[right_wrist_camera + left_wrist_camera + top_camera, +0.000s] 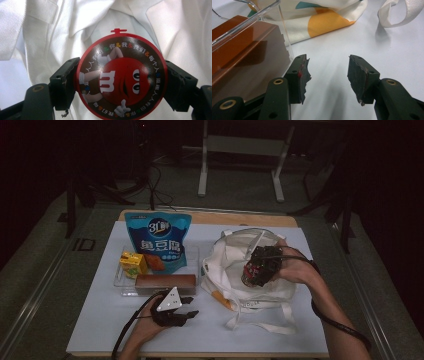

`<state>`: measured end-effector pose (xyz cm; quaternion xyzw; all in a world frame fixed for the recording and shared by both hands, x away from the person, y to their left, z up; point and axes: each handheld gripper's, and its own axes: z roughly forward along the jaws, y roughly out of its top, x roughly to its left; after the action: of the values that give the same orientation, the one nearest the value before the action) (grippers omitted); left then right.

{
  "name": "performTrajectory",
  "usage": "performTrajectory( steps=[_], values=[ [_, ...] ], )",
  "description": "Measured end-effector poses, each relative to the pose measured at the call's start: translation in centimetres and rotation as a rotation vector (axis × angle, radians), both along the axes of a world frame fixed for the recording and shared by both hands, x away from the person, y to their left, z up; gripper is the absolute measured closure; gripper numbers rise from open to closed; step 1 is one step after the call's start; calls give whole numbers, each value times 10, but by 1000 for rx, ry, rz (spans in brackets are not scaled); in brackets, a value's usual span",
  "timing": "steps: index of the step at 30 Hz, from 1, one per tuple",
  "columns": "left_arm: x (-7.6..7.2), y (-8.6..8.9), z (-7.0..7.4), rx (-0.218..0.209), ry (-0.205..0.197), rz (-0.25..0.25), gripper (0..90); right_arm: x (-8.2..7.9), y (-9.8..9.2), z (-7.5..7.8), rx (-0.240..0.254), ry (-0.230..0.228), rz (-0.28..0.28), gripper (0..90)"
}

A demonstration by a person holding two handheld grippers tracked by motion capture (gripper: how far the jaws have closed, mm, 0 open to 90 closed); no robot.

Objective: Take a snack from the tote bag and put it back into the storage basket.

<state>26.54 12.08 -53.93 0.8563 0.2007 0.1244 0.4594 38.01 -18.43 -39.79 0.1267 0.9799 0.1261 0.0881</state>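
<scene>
Evidently the packing of snacks into the white tote bag (235, 270) was under way: the right hand-held gripper (260, 266) hung over the open mouth of the bag, its jaws clamped on either side of a round candy tub (121, 77) whose red-rimmed lid, with a red cartoon character on it, faced that gripper's own camera against the white cloth. The bag lay toward the right side of the worktop (100, 320), its straps trailing toward the near edge. To my eye the step in hand was lowering the tub into the bag; the next move would call for bringing it well inside the opening, clear of the folded cloth, and only then letting the jaws part. The left hand-held gripper (175, 312) lay near the front edge of the worktop with its jaws apart and nothing between them, just beside the near wall of a clear tray (117, 280). That tray, toward the left side, held a brown box (165, 282), a yellow carton (132, 264) and a blue snack pouch (159, 242), which looked likely to follow.
</scene>
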Motion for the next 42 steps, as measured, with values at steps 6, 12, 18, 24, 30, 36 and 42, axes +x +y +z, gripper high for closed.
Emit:
performTrajectory(
  steps=[6,12,18,24,30,36,42],
  values=[
    [0,0,0,0,-1,0,505,-1,2,7,21,-6,11,237],
    [0,0,0,0,0,-1,505,-2,7,17,37,-23,34,237],
    [0,0,0,-1,0,-1,503,-3,11,25,48,-34,44,237],
    [0,0,0,-1,-1,0,503,-4,15,30,51,-43,59,237],
    [0,0,0,-1,0,0,503,-4,19,35,53,-46,75,237],
    [0,0,0,-1,0,-1,503,-5,24,39,61,-49,92,237],
    [0,0,0,0,0,-1,503,-6,30,43,72,-52,113,238]
  ],
)
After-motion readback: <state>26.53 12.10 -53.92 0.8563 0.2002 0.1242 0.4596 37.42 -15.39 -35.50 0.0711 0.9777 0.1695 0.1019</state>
